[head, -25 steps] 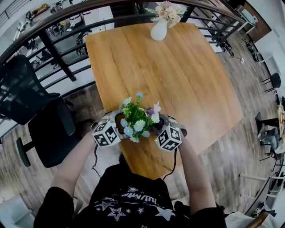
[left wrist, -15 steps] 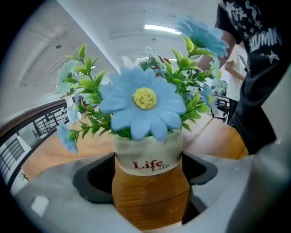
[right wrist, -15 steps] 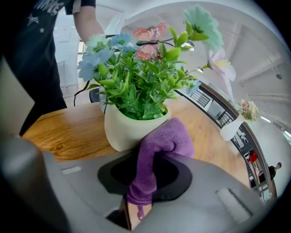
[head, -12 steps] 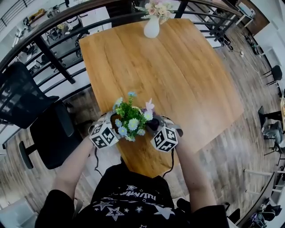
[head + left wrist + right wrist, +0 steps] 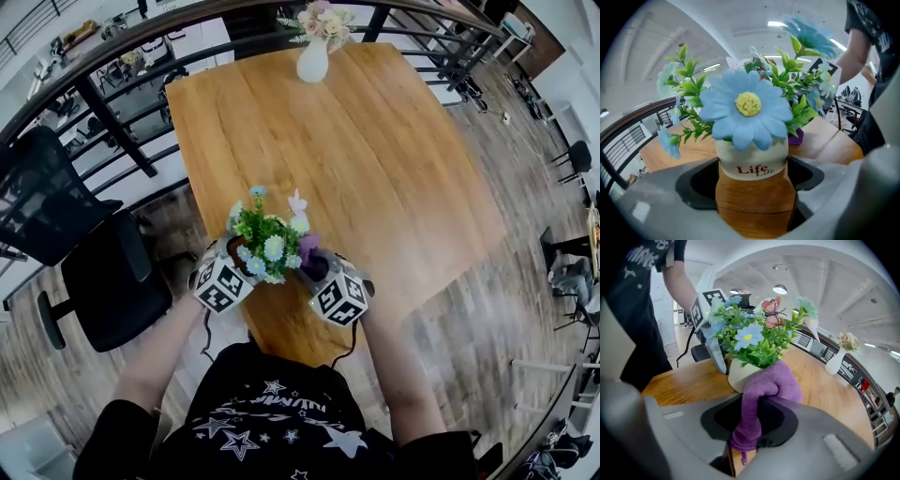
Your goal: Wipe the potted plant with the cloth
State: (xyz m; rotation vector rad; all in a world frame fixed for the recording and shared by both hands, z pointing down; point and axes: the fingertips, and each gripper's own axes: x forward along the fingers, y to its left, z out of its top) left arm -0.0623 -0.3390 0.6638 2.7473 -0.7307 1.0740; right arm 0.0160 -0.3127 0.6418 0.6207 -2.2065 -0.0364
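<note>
- The potted plant [image 5: 265, 246] is at the near edge of the wooden table [image 5: 375, 169], on the side closest to the person; it stands upright, its long axis vertical, with the blue and white flowers and green sprigs pointing up
- The pot [image 5: 752, 164] has a brown wooden lower part and a white band printed "Life"; its bottom is hidden, so whether it rests on the table cannot be told
- The left gripper [image 5: 752, 187] has its jaws closed against the two sides of the pot, holding it from the table's near-left side; in the head view this gripper [image 5: 239, 264] sits under the foliage
- The right gripper [image 5: 750, 427] pinches a purple cloth [image 5: 771, 380] between its jaws; the cloth runs lengthwise from the jaws up and away, and its bunched top end lies against the pot's white side, below the leaves
- In the head view the cloth [image 5: 307, 248] shows just right of the plant, above the table's near edge, with the right gripper [image 5: 319, 272] behind it
- A white vase [image 5: 312, 61] of pale flowers stands upright at the table's far edge; a black chair [image 5: 103, 281] is off the table's left side
</note>
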